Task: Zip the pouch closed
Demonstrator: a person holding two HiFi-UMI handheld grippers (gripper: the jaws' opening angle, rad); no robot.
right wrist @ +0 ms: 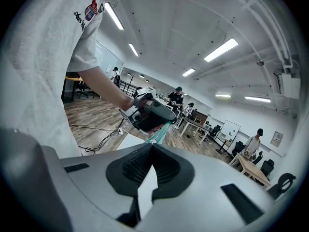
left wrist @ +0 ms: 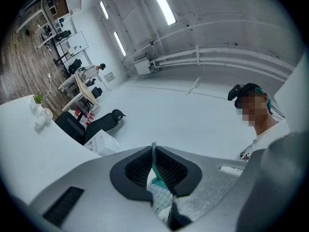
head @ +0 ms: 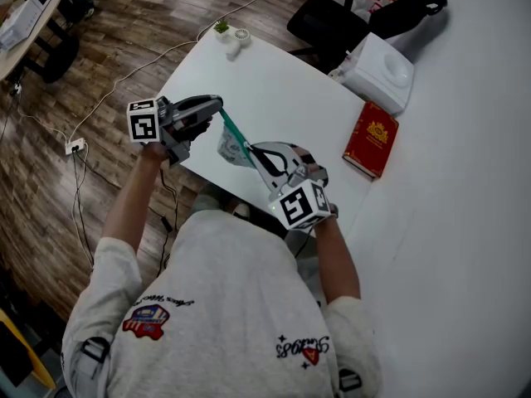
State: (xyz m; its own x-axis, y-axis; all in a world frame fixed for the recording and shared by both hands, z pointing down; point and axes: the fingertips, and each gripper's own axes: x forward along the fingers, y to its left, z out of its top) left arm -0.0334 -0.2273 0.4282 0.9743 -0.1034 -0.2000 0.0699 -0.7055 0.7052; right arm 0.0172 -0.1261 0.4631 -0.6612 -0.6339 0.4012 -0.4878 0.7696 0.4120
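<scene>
A small pale pouch (head: 231, 146) with a teal zipper band hangs in the air over the near edge of the white table (head: 274, 81), stretched between my two grippers. My left gripper (head: 219, 108) is shut on the band's upper end; in the left gripper view (left wrist: 153, 151) teal and white fabric (left wrist: 159, 197) sits pinched between the pads. At the lower end my right gripper (head: 251, 150) is shut on the pouch. The right gripper view (right wrist: 151, 149) has the teal band (right wrist: 159, 132) running taut from its jaws up to the left gripper (right wrist: 161, 117). Whether the pull tab is in the grip is hidden.
A red book (head: 371, 138) and a white box-shaped appliance (head: 379, 71) lie at the table's right side. A tiny potted plant (head: 221, 28) and a white holder (head: 239, 38) stand at the far corner. A black office chair (head: 332, 23) sits behind the table. Cables (head: 99, 114) run over the wooden floor at left.
</scene>
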